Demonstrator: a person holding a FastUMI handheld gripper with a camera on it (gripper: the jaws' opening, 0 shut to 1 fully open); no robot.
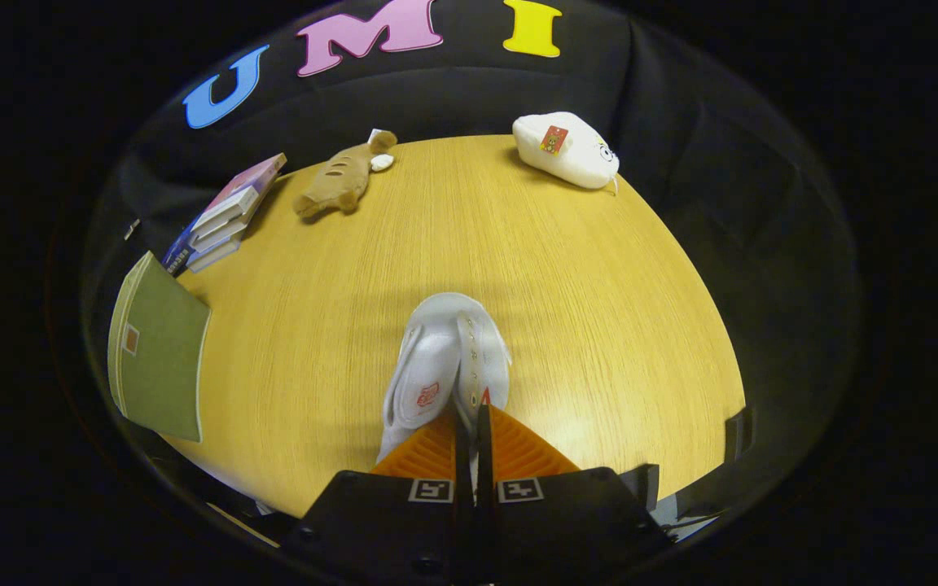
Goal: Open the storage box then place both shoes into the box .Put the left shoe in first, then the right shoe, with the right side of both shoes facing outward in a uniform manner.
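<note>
A white sneaker [440,358] with a red emblem on its tongue hangs from my gripper [469,415], toe pointing away from me over the wooden table [518,244]. My two fingers are pressed close together on the shoe's upper edge beside the eyelet row, so the gripper is shut on the shoe. The shoe's heel end is hidden behind the fingers.
At the far side of the table lie a brown plush fish [343,179] and a white plush toy [567,150]. A stack of books [229,216] and a green notebook [159,350] sit off to the left.
</note>
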